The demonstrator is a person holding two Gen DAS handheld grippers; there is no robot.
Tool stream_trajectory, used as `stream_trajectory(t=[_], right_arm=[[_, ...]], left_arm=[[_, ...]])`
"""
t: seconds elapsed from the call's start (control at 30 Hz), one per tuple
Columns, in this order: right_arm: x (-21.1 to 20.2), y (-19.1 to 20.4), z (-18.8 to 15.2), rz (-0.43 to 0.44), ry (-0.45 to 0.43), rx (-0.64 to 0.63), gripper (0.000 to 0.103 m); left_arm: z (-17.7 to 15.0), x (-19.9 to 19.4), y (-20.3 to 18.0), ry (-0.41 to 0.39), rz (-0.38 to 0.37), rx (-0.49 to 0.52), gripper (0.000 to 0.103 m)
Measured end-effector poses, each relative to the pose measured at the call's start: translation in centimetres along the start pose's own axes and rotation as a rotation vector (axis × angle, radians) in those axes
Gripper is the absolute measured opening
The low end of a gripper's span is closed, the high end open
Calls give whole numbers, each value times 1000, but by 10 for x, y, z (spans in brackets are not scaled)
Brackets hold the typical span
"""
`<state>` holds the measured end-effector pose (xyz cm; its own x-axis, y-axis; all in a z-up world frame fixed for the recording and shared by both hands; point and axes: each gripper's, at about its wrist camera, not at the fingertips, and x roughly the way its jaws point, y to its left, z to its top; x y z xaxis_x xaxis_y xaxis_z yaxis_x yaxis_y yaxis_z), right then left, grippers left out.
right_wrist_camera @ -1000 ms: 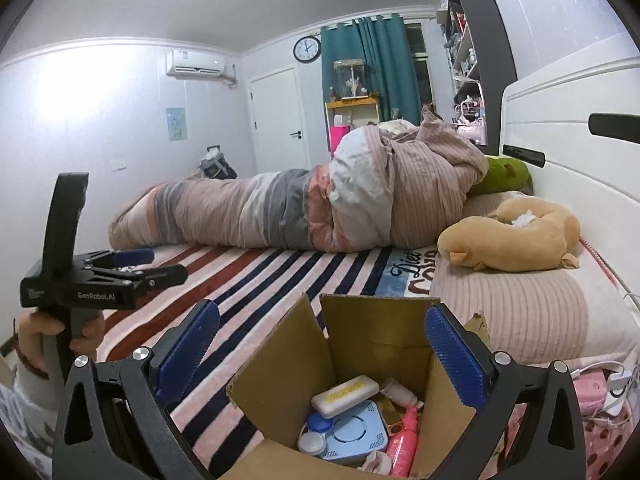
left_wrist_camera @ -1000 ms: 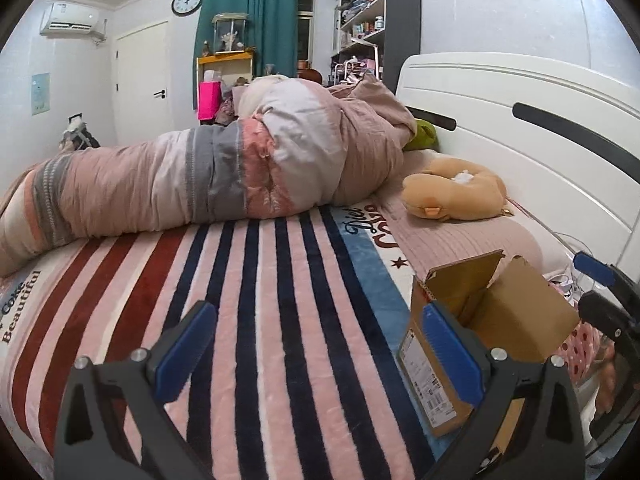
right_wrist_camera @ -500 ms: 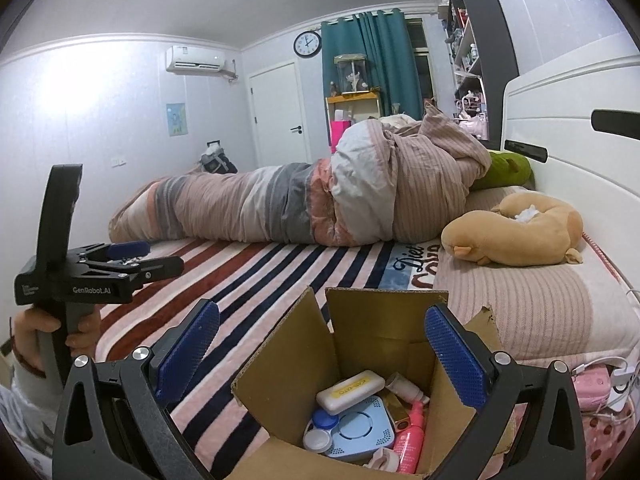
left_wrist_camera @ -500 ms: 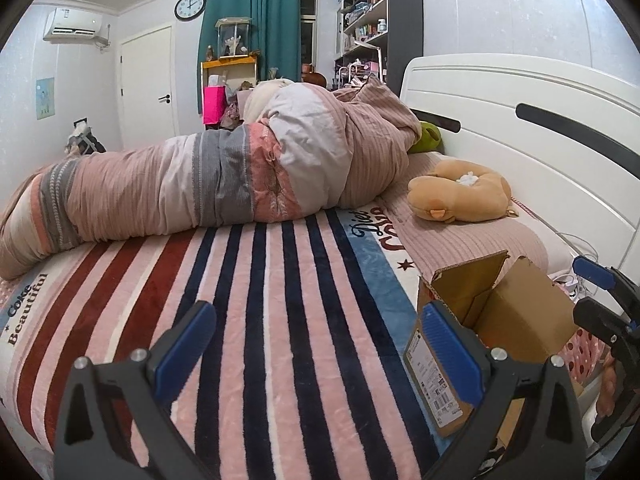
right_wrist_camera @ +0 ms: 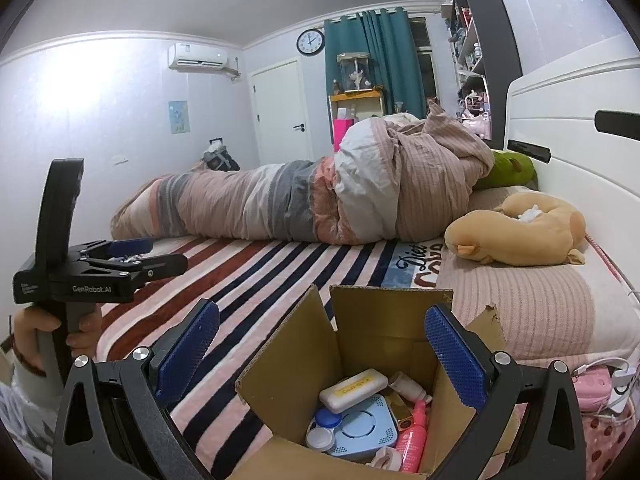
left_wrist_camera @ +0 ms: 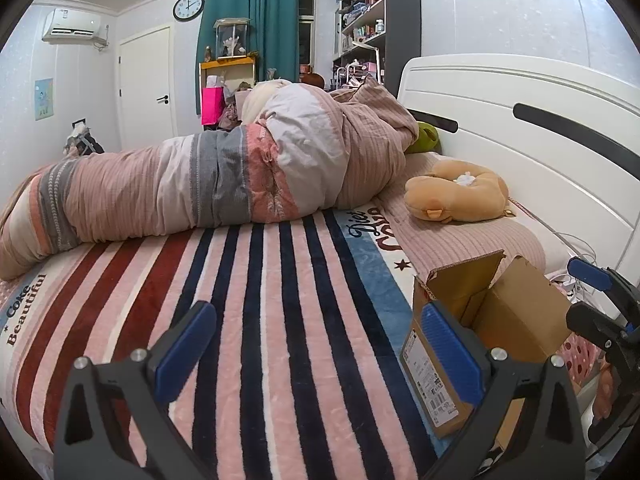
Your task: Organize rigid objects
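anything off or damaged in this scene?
Minor only: the cardboard box has a ragged, torn flap at its right rear corner, and its contents, such as the white case and pink bottle, lie jumbled. Nothing has spilled onto the striped blanket. Both grippers are open and empty.

left gripper point(left_wrist_camera: 316, 354) agape, right gripper point(right_wrist_camera: 320, 354) agape

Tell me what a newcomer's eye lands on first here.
Probably the open cardboard box at the near edge of the bed, right under the right gripper, whose jaws stand open; inside lie a white case, a round blue device and a pink bottle. Behind it, a long rolled duvet lies across the striped blanket, with a tan plush on the pillow by the headboard.
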<state>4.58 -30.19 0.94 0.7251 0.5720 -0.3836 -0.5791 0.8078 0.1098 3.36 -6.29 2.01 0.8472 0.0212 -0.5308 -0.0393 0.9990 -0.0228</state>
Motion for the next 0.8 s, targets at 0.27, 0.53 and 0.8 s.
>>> stream_trajectory(t=[0.27, 0.53, 0.8], right_arm=[[0, 0, 0, -1, 0, -1, 103], [2, 3, -2, 4, 2, -3, 103], [2, 4, -2, 6, 3, -6, 103]], left_arm=[[1, 0, 0, 1, 1, 0, 102], [0, -2, 0, -2, 9, -5, 102], [0, -1, 2, -2, 10, -6, 102]])
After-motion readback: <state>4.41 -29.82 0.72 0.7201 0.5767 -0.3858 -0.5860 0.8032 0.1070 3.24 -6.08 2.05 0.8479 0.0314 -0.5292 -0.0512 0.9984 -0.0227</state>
